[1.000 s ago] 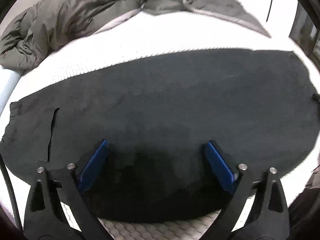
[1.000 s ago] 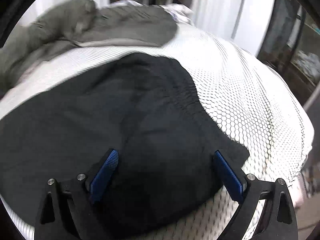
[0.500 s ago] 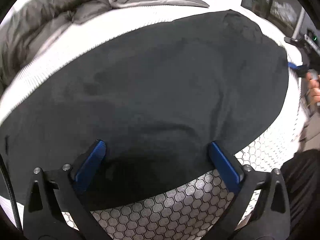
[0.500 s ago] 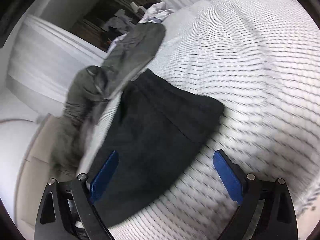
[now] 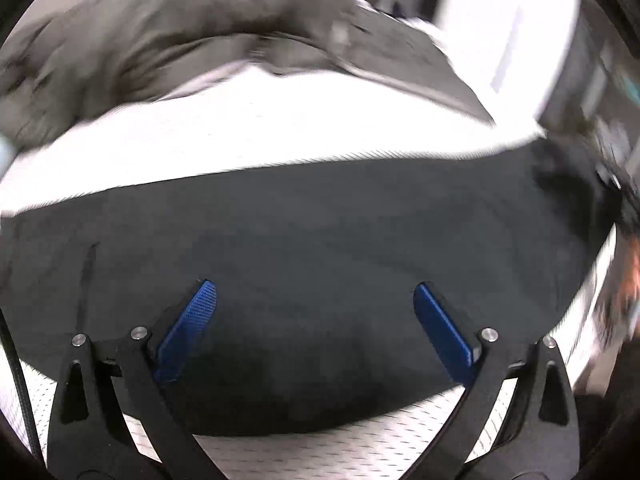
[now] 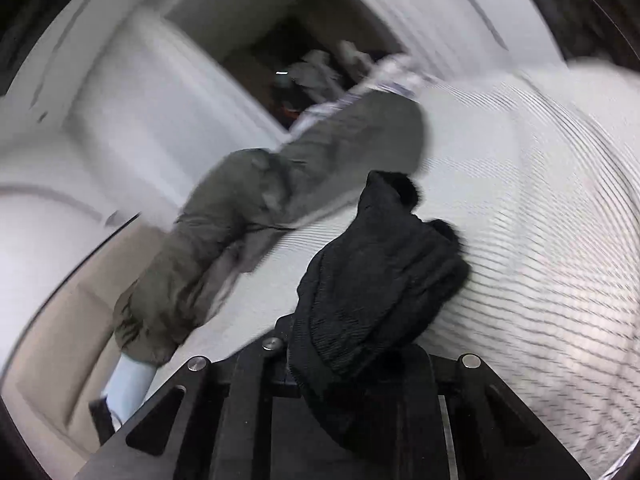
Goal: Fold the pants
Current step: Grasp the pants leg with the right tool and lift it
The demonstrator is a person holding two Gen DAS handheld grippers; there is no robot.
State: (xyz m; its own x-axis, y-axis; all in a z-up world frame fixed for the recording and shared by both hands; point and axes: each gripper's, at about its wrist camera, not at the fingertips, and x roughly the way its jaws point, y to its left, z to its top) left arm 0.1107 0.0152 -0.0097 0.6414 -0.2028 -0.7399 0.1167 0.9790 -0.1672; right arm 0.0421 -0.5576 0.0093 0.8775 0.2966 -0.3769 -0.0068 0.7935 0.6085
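Black pants (image 5: 320, 232) lie spread flat across the white mesh-covered bed (image 5: 240, 136). My left gripper (image 5: 312, 286) hovers open just above their near edge, and its blue pads (image 5: 188, 328) hold nothing. In the right wrist view the jaws of my right gripper (image 6: 348, 352) are closing on a bunched end of the pants (image 6: 380, 260). That fabric is lifted off the bed and drapes over the fingers, hiding the pads.
A crumpled olive-grey jacket (image 5: 180, 40) lies along the far side of the bed (image 6: 540, 240); it also shows in the right wrist view (image 6: 260, 208). A beige headboard (image 6: 60, 340) and white walls stand beyond. A person's hand (image 5: 628, 264) blurs at the right edge.
The right gripper went from wide open over the pants' end to closed on it, and rose and rolled with the fabric. The left gripper stayed open while its view swung.
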